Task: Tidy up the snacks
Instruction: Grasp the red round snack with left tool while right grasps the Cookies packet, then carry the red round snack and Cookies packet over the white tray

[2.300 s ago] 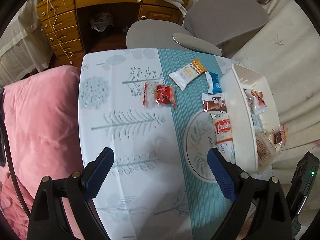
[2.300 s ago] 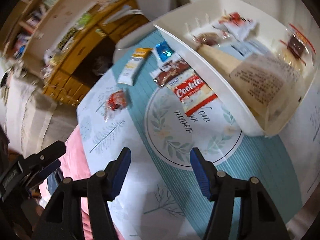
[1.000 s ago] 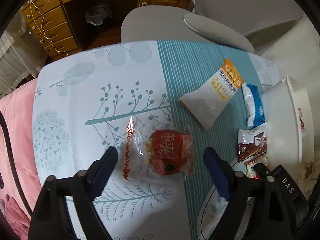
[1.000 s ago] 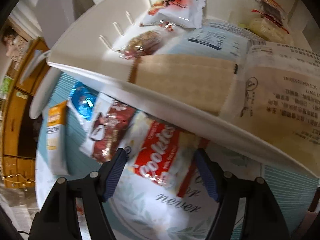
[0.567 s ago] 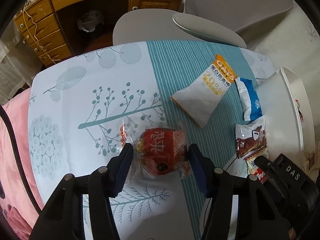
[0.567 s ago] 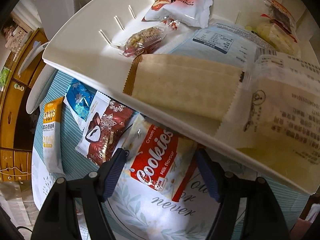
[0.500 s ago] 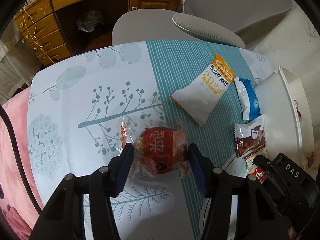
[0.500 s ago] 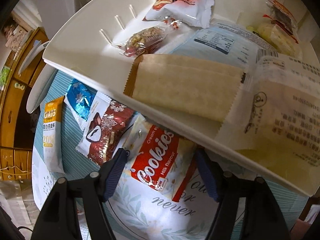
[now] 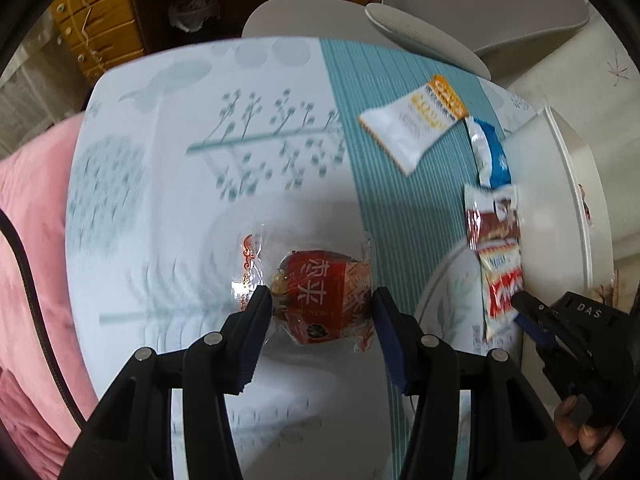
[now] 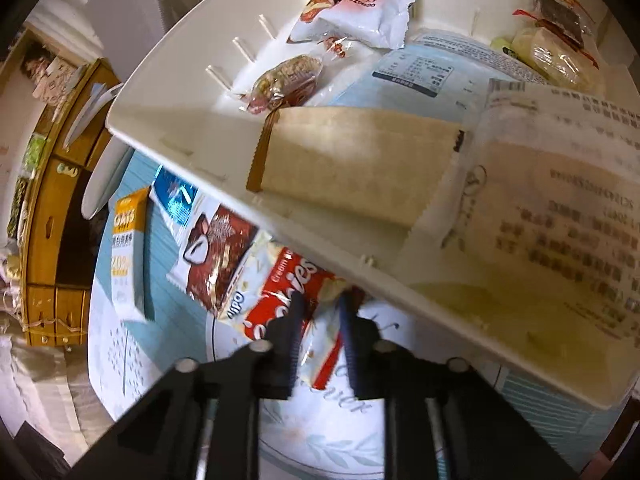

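Note:
My left gripper is shut on a clear-wrapped red snack and holds it just above the patterned tablecloth. My right gripper is shut on the red and white cookies packet beside the white basket; it also shows in the left wrist view. A brown snowflake packet, a blue packet and a white and orange oats bar lie on the teal stripe. The basket holds several snacks and a large paper bag.
A grey office chair and a wooden desk with drawers stand beyond the table's far edge. A pink cushion lies to the left of the table. The basket sits at the table's right side.
My left gripper has closed on the red snack and lifted it slightly. My right gripper has closed on the cookies packet.

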The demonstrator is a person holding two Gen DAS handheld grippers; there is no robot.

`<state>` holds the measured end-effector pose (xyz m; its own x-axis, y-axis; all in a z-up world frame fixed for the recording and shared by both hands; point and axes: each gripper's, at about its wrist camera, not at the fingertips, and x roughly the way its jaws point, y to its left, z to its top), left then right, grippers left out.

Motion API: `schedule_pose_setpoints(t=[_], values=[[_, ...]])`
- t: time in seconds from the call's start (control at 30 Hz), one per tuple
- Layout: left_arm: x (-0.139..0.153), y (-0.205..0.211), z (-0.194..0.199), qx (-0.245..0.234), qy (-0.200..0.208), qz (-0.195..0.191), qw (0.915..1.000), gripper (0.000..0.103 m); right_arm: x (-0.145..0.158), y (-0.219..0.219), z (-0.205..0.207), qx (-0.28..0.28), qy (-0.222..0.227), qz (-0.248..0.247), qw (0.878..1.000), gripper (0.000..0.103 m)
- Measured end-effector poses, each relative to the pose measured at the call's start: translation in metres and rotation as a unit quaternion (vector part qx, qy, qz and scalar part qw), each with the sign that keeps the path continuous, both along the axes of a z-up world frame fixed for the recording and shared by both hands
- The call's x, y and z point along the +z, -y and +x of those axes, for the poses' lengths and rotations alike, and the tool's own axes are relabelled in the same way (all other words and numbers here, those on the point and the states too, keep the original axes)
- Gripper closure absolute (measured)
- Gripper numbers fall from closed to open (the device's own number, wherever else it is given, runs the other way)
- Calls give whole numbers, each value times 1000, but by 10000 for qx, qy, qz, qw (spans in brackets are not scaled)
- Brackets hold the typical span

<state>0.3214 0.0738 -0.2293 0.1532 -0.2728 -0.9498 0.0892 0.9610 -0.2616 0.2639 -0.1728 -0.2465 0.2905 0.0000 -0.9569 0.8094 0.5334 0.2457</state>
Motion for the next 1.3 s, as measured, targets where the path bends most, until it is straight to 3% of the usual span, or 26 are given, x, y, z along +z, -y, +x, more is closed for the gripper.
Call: schedule_pose_setpoints(t=[0.27, 0.4, 0.7, 1.0, 1.3], values=[[9, -27, -42, 110, -83, -159, 9998, 53, 2, -1, -35, 142, 444, 646, 9968, 100], [15, -45, -55, 232, -56, -205, 9995, 53, 19, -6, -51, 321, 835, 764, 9931, 102], [39, -64, -79, 478, 89, -507, 9975, 53, 76, -21, -63, 1094, 1475, 281, 9826, 103], [65, -61, -116, 615, 65, -820, 9947, 53, 134, -27, -86, 1859, 1766, -592, 9648, 103], [98, -29, -166, 521, 314, -933, 9938, 53, 167, -11, -119, 2690, 1811, -998, 9407, 102]])
